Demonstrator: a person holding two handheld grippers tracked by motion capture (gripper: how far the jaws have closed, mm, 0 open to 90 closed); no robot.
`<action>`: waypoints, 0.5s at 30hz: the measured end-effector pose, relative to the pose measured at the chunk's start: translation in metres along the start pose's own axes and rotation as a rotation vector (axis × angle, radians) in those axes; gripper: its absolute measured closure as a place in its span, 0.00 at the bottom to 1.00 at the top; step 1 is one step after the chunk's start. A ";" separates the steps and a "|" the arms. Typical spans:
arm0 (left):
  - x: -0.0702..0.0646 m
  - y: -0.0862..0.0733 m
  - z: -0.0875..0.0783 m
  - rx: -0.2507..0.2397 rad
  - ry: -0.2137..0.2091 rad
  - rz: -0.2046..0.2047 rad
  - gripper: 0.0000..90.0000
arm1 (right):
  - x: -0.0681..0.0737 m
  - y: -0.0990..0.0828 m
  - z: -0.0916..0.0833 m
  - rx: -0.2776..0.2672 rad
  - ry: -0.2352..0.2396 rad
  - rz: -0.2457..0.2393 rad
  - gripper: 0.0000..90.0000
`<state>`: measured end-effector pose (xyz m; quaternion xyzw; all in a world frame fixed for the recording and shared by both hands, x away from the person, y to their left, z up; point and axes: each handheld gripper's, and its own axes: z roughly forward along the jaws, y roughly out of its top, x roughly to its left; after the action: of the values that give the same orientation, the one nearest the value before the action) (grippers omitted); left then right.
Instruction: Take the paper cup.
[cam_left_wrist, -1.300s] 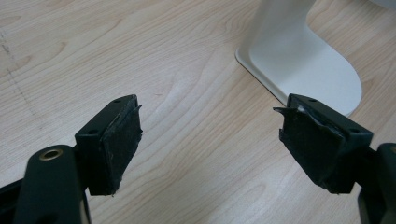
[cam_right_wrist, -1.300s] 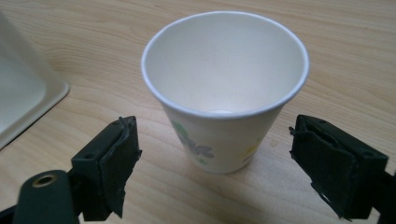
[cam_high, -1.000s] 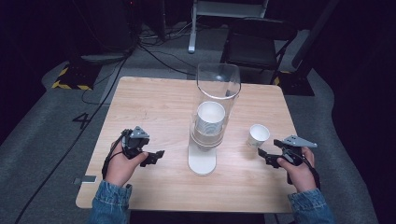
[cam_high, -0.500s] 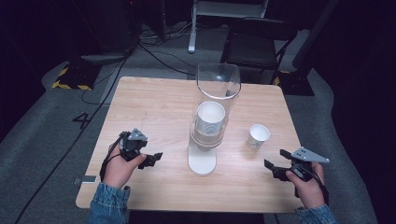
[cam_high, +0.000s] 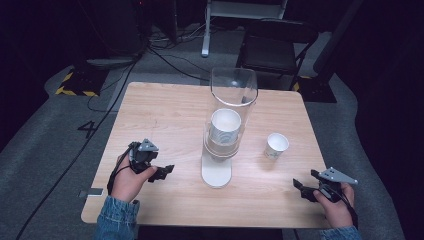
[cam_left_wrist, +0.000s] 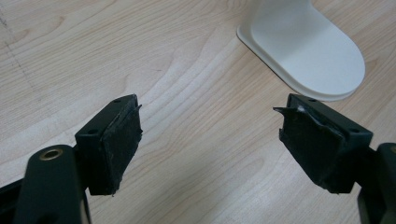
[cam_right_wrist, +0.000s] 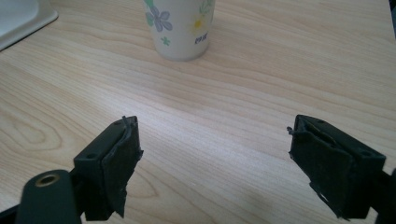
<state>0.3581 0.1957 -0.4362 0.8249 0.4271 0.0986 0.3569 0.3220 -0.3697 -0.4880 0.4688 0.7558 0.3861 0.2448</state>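
Change since the earlier frames: the right gripper (cam_high: 306, 189) has drawn back from the small white paper cup with a flower print (cam_high: 275, 146) toward the near right corner of the desk; the left gripper (cam_high: 162, 172) has barely shifted; the cup stands where it stood.

Item 1 — light wooden desk (cam_high: 165, 112), rectangular, on a grey carpeted floor.

Item 2 — tall clear plastic tube on a flat white oval base (cam_high: 216, 172), standing upright at the middle of the desk, slightly toward the near edge. Inside the tube sits a stack of white paper cups (cam_high: 225, 127), the top one open upward.

Item 3 — the flower-print cup, upright on the bare wood to the right of the tube, apart from it, roughly midway between the far and near edges on the right half. In the right gripper view it (cam_right_wrist: 180, 25) stands ahead of the jaws, well clear of them.

Item 4 — left gripper, held in the person's left hand (cam_high: 126, 177) near the near left corner, jaws spread wide and empty; in the left gripper view the white base (cam_left_wrist: 308, 51) lies just beyond the right-hand jaw, not touching.

Item 5 — right gripper, held in the right hand (cam_high: 337, 207) at the near right corner — jaws spread wide, nothing between them but wood.
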 end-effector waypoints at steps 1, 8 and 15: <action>0.000 0.000 0.000 0.001 0.000 -0.001 0.23 | 0.000 -0.001 0.001 0.001 0.001 0.002 0.19; 0.001 -0.001 0.002 0.017 -0.005 0.006 0.22 | 0.000 -0.003 0.006 0.020 0.008 -0.007 0.19; 0.001 -0.002 0.001 0.019 -0.009 0.010 0.22 | 0.000 -0.002 0.009 0.024 0.011 -0.011 0.19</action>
<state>0.3578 0.1972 -0.4387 0.8308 0.4223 0.0923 0.3505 0.3274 -0.3673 -0.4950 0.4653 0.7644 0.3781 0.2370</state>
